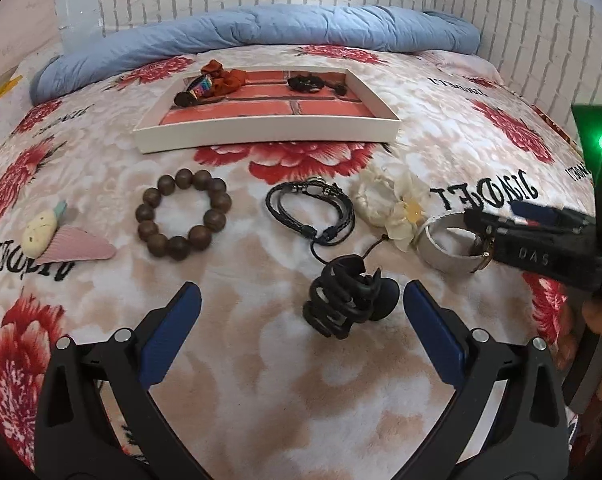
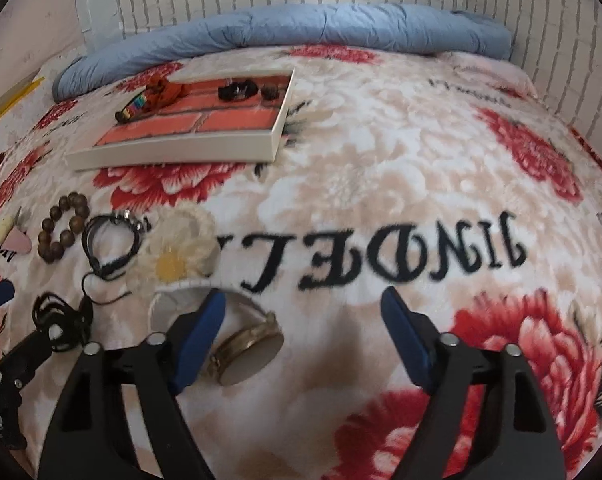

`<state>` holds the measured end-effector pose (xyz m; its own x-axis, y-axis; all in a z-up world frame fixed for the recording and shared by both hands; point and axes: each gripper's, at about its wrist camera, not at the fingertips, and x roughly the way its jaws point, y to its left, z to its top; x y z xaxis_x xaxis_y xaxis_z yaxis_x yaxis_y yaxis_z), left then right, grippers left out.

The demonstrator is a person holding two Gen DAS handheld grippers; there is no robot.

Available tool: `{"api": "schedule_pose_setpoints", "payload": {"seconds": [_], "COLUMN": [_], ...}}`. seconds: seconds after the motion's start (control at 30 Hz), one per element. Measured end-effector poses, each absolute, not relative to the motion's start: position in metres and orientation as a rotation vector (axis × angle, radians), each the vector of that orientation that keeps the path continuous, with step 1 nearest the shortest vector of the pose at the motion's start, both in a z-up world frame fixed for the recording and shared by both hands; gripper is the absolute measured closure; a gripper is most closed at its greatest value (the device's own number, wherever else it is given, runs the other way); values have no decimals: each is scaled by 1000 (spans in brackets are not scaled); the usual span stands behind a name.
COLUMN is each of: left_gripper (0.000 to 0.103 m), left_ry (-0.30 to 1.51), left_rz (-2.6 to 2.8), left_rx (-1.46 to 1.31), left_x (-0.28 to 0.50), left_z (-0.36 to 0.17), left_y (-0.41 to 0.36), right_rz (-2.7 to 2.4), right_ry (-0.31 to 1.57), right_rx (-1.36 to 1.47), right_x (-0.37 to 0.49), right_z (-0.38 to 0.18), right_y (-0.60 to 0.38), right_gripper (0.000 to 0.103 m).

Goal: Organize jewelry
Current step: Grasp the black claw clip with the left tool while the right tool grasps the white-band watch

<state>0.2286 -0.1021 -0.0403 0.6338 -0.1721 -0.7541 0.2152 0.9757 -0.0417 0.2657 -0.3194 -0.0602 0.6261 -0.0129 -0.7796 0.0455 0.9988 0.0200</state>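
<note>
Six loose pieces lie in a row on the bed [image 1: 261, 380], left to right: ice-cream hair clip [image 1: 67, 240], wooden bead bracelet [image 1: 183, 216], black cord bracelet [image 1: 311, 210], black claw clip [image 1: 351, 300], cream flower scrunchie [image 1: 389, 206], white-strap watch [image 2: 237, 340]. Left claw [image 1: 301, 328], jaws wide apart and empty, has the claw clip between its fingers, nearer the right one. Right claw [image 2: 301, 332], also spread and empty, has one finger inside the strap loop and the watch face just beside it. Risks, as judged: the cord tail lies against the clip and may drag along; closing on the strap alone may let the watch swing or slip. Tray [image 1: 269, 130] sits well beyond, already holding several pieces
</note>
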Motion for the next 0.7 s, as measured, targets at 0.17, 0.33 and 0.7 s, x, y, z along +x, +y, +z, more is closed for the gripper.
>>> {"api": "schedule_pose_setpoints", "payload": {"seconds": [0.17,0.33,0.7], "left_gripper": [8,30,58], "left_ry": [861,907,904], "left_rz": [-260,-298,-383], "left_rx": [59,32,57], "left_x": [232,239,239], "left_z": [-48,-61,-61], "left_y": [-105,-103,-108], "right_rz": [-18,7,11], "right_ry": [907,916,917], "right_rx": [38,43,31], "right_x": [263,268,273], "right_z": [-70,-72,-78], "right_y": [-314,-307,-298], "right_gripper": [35,55,83]}}
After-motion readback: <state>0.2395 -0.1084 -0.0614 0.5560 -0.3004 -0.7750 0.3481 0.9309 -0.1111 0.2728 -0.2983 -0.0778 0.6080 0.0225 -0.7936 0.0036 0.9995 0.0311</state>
